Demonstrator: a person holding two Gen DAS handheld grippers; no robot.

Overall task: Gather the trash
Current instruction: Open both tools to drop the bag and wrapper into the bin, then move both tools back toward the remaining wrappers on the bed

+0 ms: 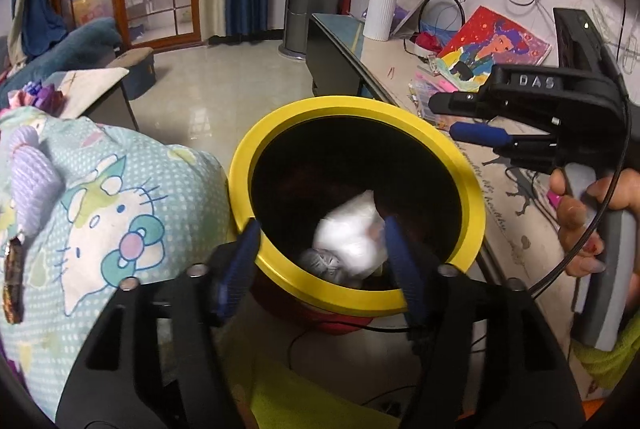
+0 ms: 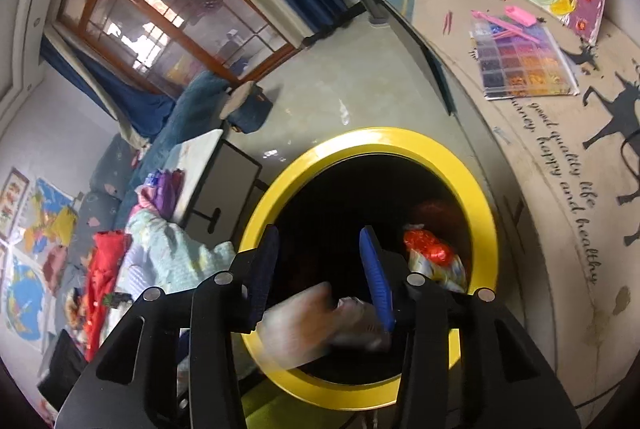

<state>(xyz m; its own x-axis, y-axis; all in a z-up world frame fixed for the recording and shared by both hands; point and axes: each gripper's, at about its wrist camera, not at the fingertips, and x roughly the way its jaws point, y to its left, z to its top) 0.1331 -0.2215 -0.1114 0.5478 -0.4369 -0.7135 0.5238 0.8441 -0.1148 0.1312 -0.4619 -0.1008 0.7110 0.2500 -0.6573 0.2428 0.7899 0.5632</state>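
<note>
A bin with a yellow rim [image 1: 360,109] and a dark inside stands right below both grippers. My left gripper [image 1: 320,253] hangs over its near edge, open. A blurred white crumpled wad [image 1: 348,233] shows between and beyond its blue fingers, loose inside the bin, with a grey crumpled scrap [image 1: 320,263] beside it. My right gripper [image 2: 320,273] is over the same bin's rim [image 2: 400,137], open. A blurred pale scrap [image 2: 316,321] sits just below its pads, not pinched. A red and orange wrapper [image 2: 428,249] lies in the bin. The right gripper [image 1: 456,117] also appears at the upper right of the left wrist view.
A cartoon-cat blanket [image 1: 112,209] bulges against the bin's left side. Right of the bin runs a low table [image 2: 560,229] with a bead box [image 2: 520,65], a painting [image 1: 492,49] and a white vase [image 1: 380,15]. A person's hand [image 1: 580,221] grips the right handle. Pale tiled floor [image 1: 224,93] lies beyond.
</note>
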